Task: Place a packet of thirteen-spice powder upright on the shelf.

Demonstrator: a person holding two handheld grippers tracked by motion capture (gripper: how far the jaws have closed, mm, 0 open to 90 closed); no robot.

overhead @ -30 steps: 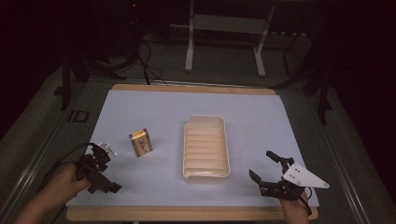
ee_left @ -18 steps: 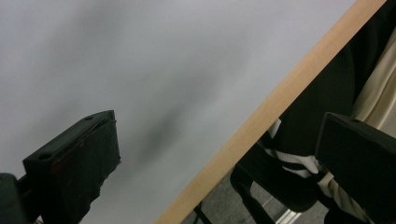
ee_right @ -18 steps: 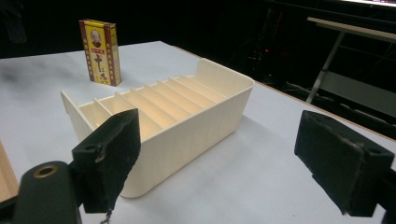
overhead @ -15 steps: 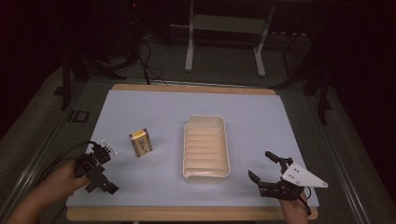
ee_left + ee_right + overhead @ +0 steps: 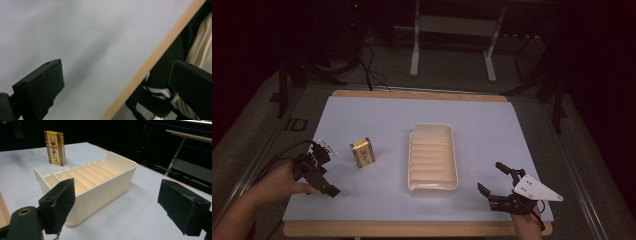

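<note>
Your left gripper (image 5: 319, 172) sits near the left edge of the tabletop (image 5: 492, 120), held low over the pale sheet with your left hand (image 5: 279, 181) wrapped around its rear and the forearm entering from the bottom left corner. In the left gripper view its jaws stand wide apart with nothing between them, aimed across the near wooden edge.

Your right gripper (image 5: 497, 181) rests near the front right corner, grey plate on top, jaws spread wide and empty, pointing toward the cream tray (image 5: 432, 186).

The yellow box (image 5: 362, 152) stands upright on the sheet, just beside your left gripper and well apart from the tray, which lies mid-table with its ribbed compartments bare.
</note>
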